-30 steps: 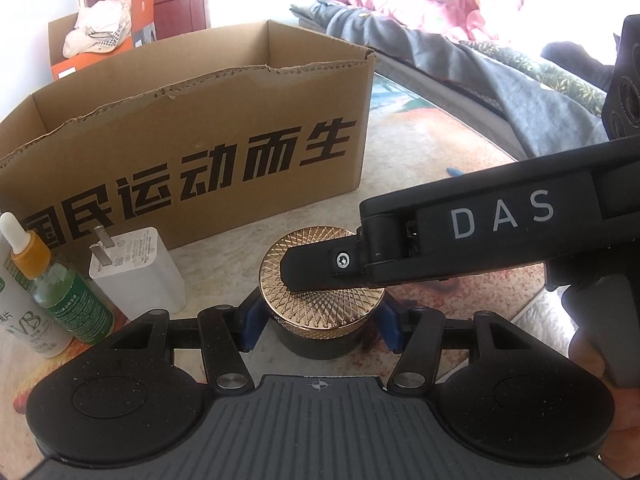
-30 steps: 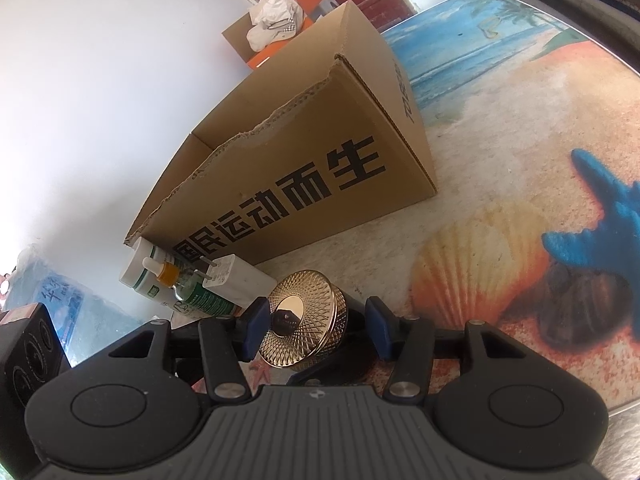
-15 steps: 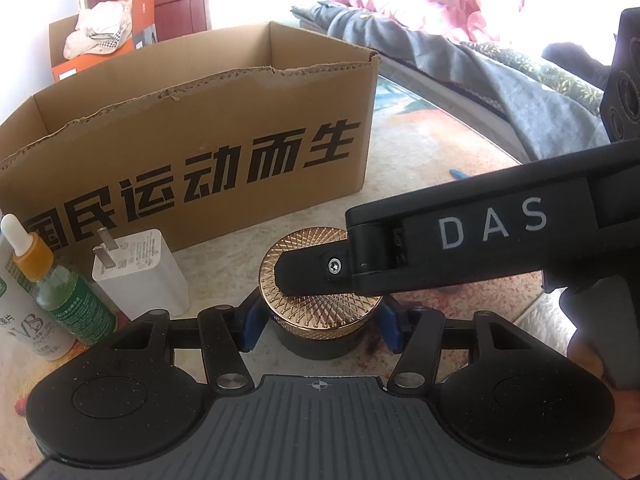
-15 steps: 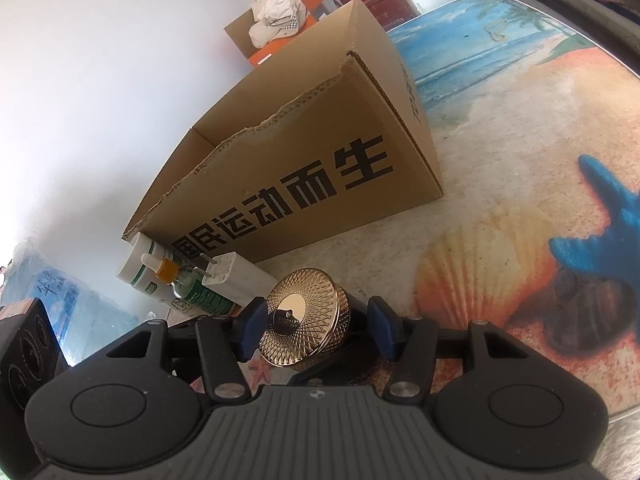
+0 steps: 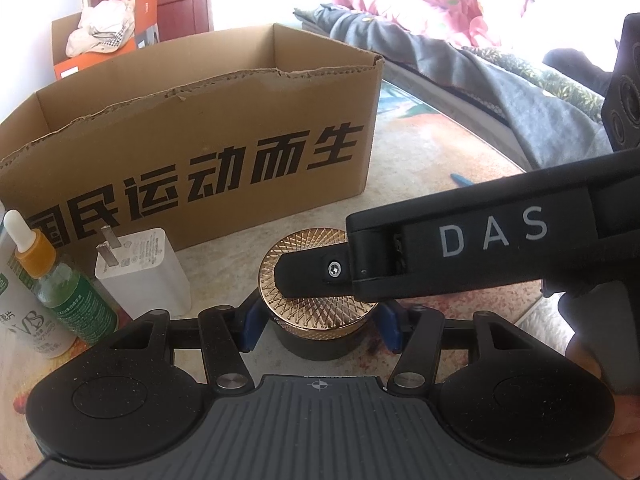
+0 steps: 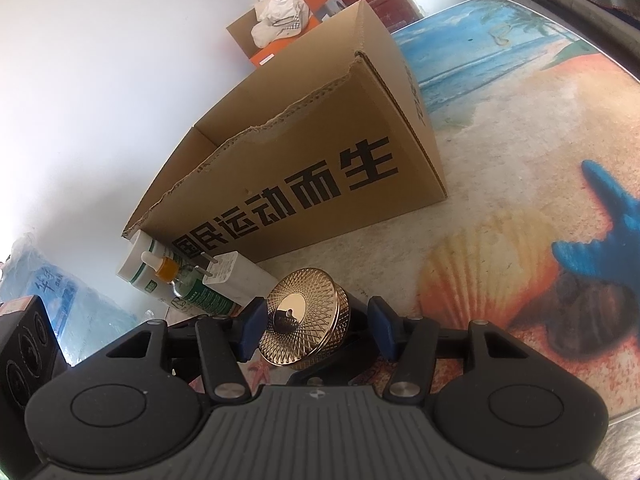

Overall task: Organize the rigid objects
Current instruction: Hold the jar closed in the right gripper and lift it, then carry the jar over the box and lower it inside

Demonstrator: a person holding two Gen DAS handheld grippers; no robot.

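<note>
Steadying the jar (image 5: 320, 322) matters most here. It stands on the worktop (image 5: 432, 168) just in front of the cardboard box (image 5: 192, 136), between the blue pads of the left gripper (image 5: 319, 328), which sit at either side of its dark body, close on it; whether they actually press it I cannot tell. The right gripper (image 6: 318, 330) comes in from the side with one finger lying across the gold lid (image 6: 306, 316), and in its own view the pads flank the lid's rim with a gap showing on each side, so it looks open around the lid, not yet clamped.

Judging by this, the step is either freeing the lid or lifting the jar toward the box. To do it well, close squarely on the knurled rim, keep the base pinned, and raise it straight, since the white charger (image 5: 146, 268) and the dropper bottle (image 5: 56, 284) stand near on the left and could be knocked.
</note>
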